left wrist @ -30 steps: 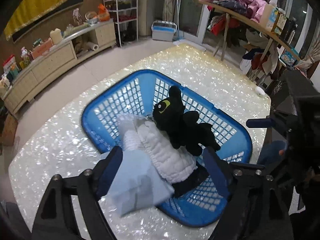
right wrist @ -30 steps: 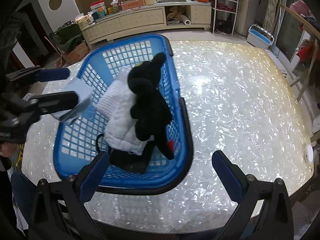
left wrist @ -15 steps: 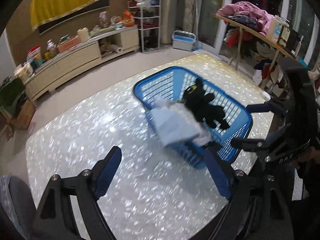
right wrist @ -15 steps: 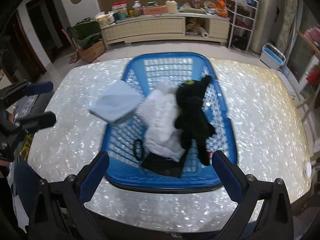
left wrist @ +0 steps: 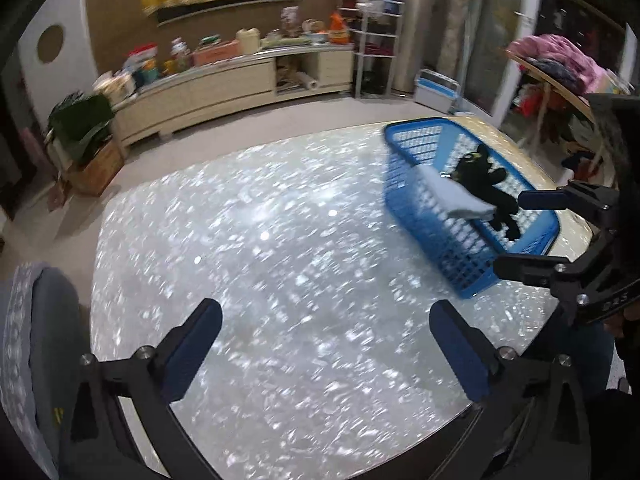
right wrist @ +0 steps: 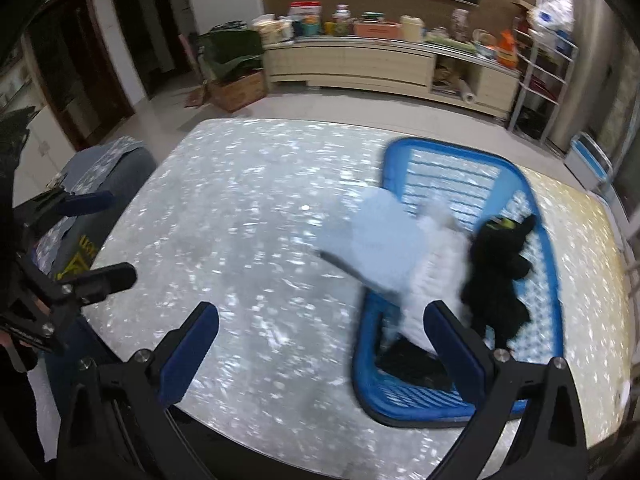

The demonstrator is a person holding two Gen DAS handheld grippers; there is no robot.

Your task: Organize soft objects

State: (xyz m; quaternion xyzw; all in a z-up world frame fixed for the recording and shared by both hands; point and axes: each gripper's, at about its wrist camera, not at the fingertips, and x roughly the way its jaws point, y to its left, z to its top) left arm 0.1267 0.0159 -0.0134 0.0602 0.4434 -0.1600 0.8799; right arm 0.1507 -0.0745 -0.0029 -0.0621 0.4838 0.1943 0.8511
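A blue basket [left wrist: 424, 200] [right wrist: 540, 248] stands on the right side of the pearly table [left wrist: 260, 248] [right wrist: 240, 220]. In it lie a black plush toy [left wrist: 486, 180] [right wrist: 500, 264], a white quilted cloth [right wrist: 436, 280] and a dark item [right wrist: 412, 364]. A light blue folded cloth [left wrist: 452, 196] [right wrist: 380, 244] rests over the basket's left rim. My left gripper [left wrist: 328, 344] is open and empty over bare table, left of the basket. My right gripper [right wrist: 320, 344] is open and empty at the basket's near left corner. Each gripper shows in the other view: the right [left wrist: 532, 232], the left [right wrist: 96, 240].
A grey padded chair [left wrist: 36, 340] [right wrist: 108, 164] stands at the table's left edge. A long cabinet [left wrist: 224, 88] [right wrist: 360, 64] with clutter runs along the far wall. A wire shelf [right wrist: 544, 80] and a clothes-laden rack [left wrist: 552, 72] stand to the right.
The left gripper let go of the light blue cloth, which now lies over the basket rim, and drew back left. The right gripper also pulled back and swung left.
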